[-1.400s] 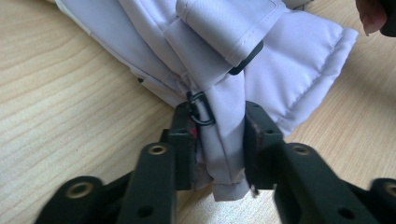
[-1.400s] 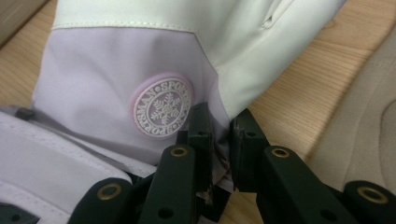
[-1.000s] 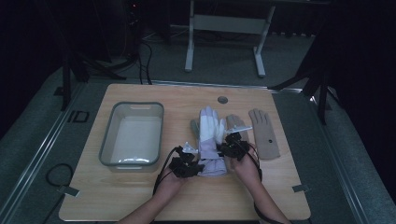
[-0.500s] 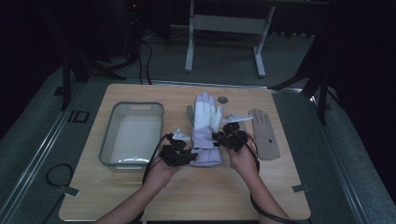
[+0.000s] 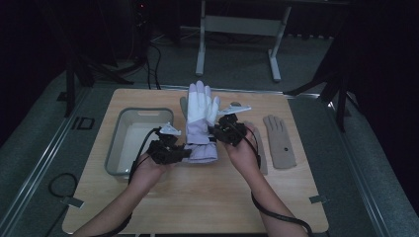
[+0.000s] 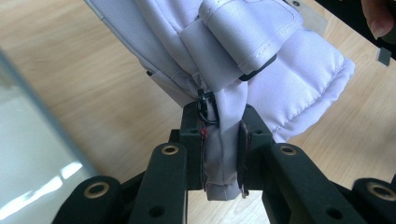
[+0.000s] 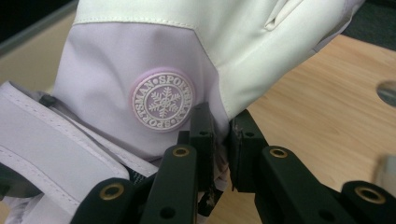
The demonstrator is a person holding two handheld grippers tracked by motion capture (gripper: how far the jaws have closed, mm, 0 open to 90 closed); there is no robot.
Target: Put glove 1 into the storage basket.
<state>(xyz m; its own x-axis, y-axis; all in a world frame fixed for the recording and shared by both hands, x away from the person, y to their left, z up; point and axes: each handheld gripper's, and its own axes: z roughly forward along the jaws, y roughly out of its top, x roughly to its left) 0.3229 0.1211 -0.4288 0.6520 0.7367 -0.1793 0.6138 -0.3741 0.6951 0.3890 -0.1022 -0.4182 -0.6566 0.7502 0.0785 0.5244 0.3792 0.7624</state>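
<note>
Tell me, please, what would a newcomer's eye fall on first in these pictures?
Most likely the white and lilac ski glove held up over the middle of the wooden table, pinched at its cuff by the left gripper and at its side by the right gripper. Close up, its round snowflake badge stands out. A clear bin sits to the left, and a tan glove lies flat at right.

Round raised badge (image 7: 162, 101) on lilac ski glove (image 7: 140, 70), just beside seam with white panel: ring lettering partly legible, "SPORT…MAN…", circling snowflake emblem. No other legible text.
</note>
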